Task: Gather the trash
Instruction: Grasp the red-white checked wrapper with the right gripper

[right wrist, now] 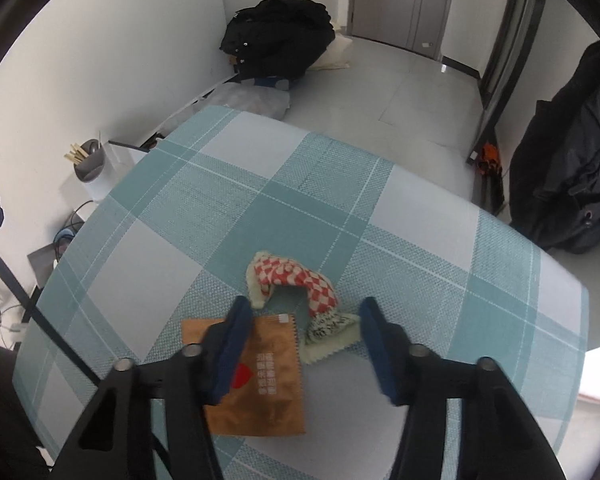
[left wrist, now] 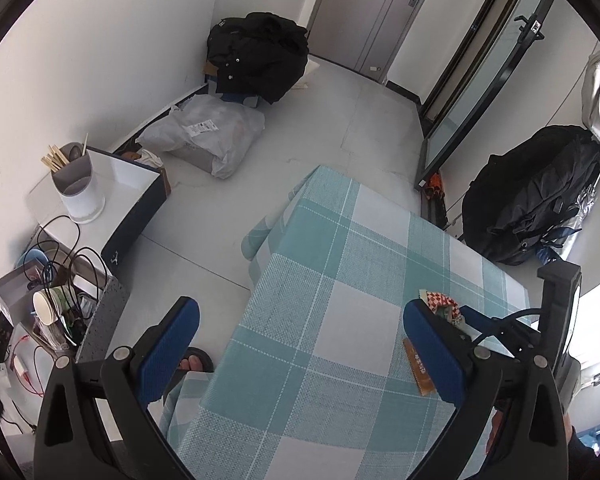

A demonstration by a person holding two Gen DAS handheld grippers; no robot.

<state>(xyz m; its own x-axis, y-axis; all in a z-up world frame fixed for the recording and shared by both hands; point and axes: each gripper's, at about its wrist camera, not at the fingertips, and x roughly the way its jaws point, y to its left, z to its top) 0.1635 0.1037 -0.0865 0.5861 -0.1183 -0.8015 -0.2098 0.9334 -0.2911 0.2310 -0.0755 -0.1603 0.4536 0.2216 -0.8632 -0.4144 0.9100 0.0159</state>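
Note:
A crumpled red-and-white checked wrapper (right wrist: 296, 280) lies on the teal plaid tablecloth (right wrist: 220, 208). A flat orange packet (right wrist: 268, 380) lies right in front of it. My right gripper (right wrist: 305, 312) hangs low over both, jaws apart. The wrapper's near end sits between the fingers, and the left finger (right wrist: 232, 344) overlaps the packet. No pad visibly presses on either. My left gripper (left wrist: 300, 312) stands open over the table's left part with nothing in it. In the left wrist view the wrapper (left wrist: 440, 300) and packet (left wrist: 418, 368) peek out beside its right finger (left wrist: 432, 352).
On the floor to the left are a grey chopstick holder (left wrist: 76, 188) on a white box, and a bin of cables with a paper cup (left wrist: 46, 308). A plastic bag (left wrist: 208, 136) and black bags (left wrist: 260, 56) (left wrist: 536, 196) line the walls. A sandalled foot (left wrist: 194, 362) shows by the table edge.

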